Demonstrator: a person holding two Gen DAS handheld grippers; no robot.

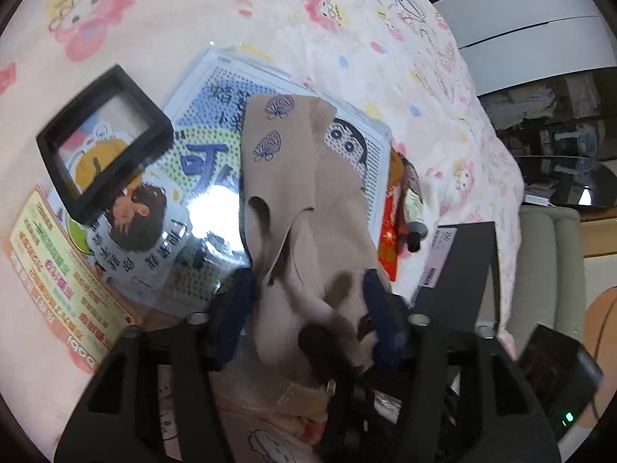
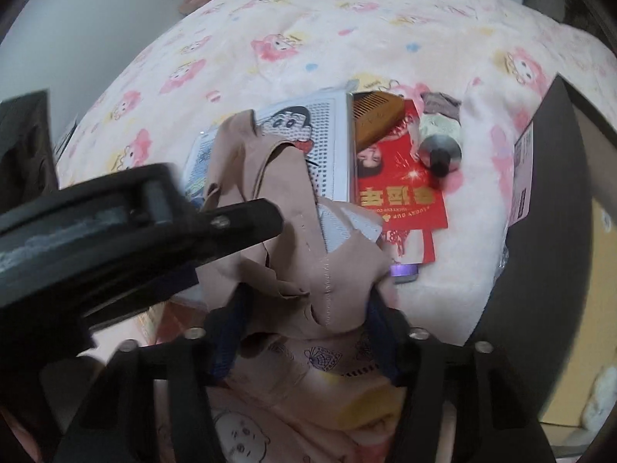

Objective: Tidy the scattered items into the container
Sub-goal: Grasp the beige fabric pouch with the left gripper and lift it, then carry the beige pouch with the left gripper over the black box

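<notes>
A beige cloth [image 1: 281,177] with blue fan prints lies draped over a plastic-wrapped cartoon peg board [image 1: 208,154] on the bed. My left gripper [image 1: 306,305] points down at the cloth's near end, which is bunched between its blue pads, and the pads press on it. In the right wrist view the same cloth [image 2: 285,200] is gathered between the pads of my right gripper [image 2: 304,308], which is shut on it. The left gripper's black finger [image 2: 246,220] reaches in from the left over the cloth. A tall black container wall [image 2: 555,200] with a label stands at the right.
A black square frame [image 1: 50,142] rests on the board's left corner beside a printed leaflet [image 1: 58,258]. Right of the board lie a wooden comb [image 2: 370,119], a red envelope [image 2: 401,185], a small jar with a metal lid [image 2: 439,150] and a purple item [image 2: 405,270]. The bedspread [image 2: 308,38] is pink cartoon print.
</notes>
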